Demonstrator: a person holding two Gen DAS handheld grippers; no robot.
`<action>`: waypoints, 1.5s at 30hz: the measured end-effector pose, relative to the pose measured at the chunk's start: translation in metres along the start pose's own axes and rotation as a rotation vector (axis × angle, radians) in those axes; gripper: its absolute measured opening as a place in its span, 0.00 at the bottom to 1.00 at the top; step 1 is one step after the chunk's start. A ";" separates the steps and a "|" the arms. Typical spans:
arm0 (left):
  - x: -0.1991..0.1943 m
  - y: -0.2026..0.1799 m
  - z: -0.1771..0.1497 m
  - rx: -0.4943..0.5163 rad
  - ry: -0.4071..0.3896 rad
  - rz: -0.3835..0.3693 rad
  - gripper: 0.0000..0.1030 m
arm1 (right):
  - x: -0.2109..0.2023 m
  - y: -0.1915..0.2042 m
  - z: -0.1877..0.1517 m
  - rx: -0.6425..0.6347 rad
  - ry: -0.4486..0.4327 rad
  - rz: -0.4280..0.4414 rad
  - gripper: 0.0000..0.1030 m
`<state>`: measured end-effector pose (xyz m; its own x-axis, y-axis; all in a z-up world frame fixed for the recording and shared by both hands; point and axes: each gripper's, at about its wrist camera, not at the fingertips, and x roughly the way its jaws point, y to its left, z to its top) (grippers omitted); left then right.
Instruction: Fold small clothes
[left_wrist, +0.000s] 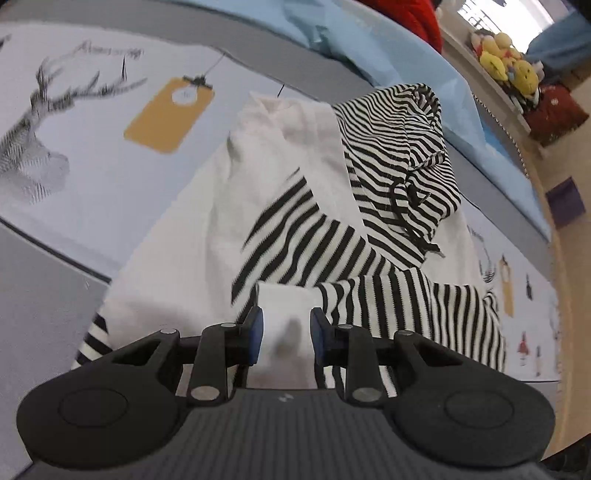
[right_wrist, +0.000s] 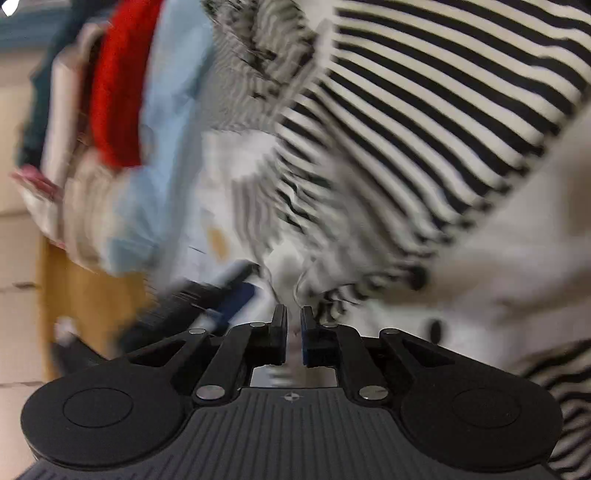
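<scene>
On the left lay a printed sheet (left_wrist: 110, 177) with a grey antler drawing and a tan tag. To its right, across the middle, the hoodie (left_wrist: 295, 206) was spread on that sheet: white body, black-and-white striped hood (left_wrist: 402, 155) bunched toward the far right, one striped sleeve crossing the white front. The left gripper (left_wrist: 286, 334) was low at the near edge, its jaws parted around a white fold of the hoodie; I could not tell whether the blue pads touched it. Further right, a blue cloth (left_wrist: 369, 44) ran along the far side, and yellow plush toys (left_wrist: 509, 66) sat on a shelf.

In the blurred right wrist view, the right gripper (right_wrist: 294, 334) had its jaws nearly together with a thin gap; whether cloth (right_wrist: 424, 110) was pinched there could not be told.
</scene>
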<state>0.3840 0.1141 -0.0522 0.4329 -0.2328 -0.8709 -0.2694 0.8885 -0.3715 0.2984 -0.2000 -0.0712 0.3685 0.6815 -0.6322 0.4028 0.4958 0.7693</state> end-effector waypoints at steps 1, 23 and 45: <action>0.001 0.000 0.000 -0.005 0.006 -0.006 0.30 | -0.003 0.001 0.002 -0.020 -0.006 -0.029 0.09; -0.026 0.005 0.005 -0.015 -0.230 0.254 0.03 | -0.101 -0.051 0.081 0.048 -0.415 -0.373 0.24; 0.003 0.032 0.007 -0.166 -0.031 0.185 0.15 | -0.095 -0.040 0.073 0.028 -0.520 -0.469 0.11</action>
<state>0.3828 0.1447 -0.0640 0.3885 -0.0580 -0.9196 -0.4828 0.8373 -0.2568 0.3085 -0.3231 -0.0485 0.5008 0.0490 -0.8642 0.6362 0.6561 0.4059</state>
